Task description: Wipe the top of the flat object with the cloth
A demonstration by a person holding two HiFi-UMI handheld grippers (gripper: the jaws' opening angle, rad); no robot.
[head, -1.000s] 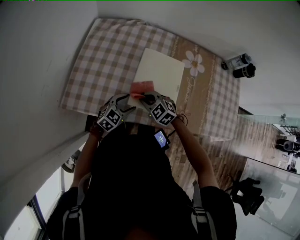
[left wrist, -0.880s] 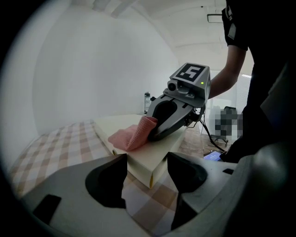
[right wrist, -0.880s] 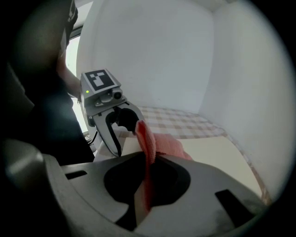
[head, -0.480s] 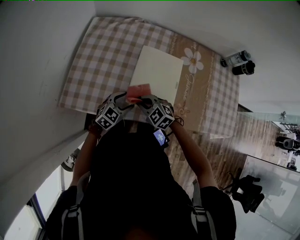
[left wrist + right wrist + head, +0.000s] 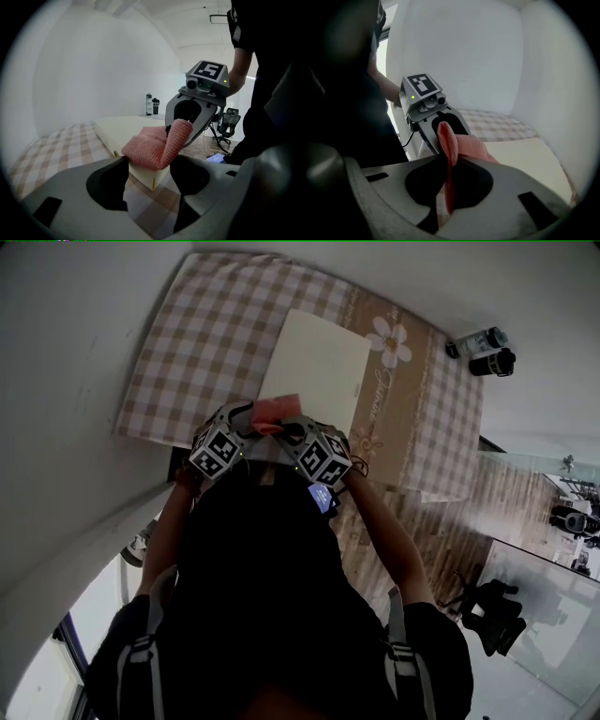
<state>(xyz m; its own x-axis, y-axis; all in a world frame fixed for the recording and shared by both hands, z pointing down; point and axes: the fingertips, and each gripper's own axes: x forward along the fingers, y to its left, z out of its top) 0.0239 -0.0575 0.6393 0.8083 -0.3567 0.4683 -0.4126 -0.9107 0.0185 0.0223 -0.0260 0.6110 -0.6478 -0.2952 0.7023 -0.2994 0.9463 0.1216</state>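
A cream flat object (image 5: pixel 319 362) lies on the checked tablecloth (image 5: pixel 192 348). A pink knitted cloth (image 5: pixel 275 411) is bunched on its near corner, between my two grippers. My right gripper (image 5: pixel 451 161) is shut on one end of the cloth (image 5: pixel 451 140), which hangs down between its jaws. In the left gripper view that end of the cloth (image 5: pixel 157 147) curls up into the right gripper (image 5: pixel 190 119). My left gripper (image 5: pixel 149 161) is open, its jaws either side of the cloth's near fold at the corner of the flat object (image 5: pixel 119 129). The left gripper (image 5: pixel 436 123) faces the right one closely.
Two dark bottles (image 5: pixel 483 351) stand on the floor beyond the table's far right corner, and show as bottles (image 5: pixel 151 104) in the left gripper view. White walls close the left and far sides. A lit screen (image 5: pixel 322 496) hangs at the person's front. An office chair (image 5: pixel 492 610) stands at right.
The two grippers have drawn closer together around the cloth at the flat object's near corner. The cloth looks more bunched and lifted at one end.
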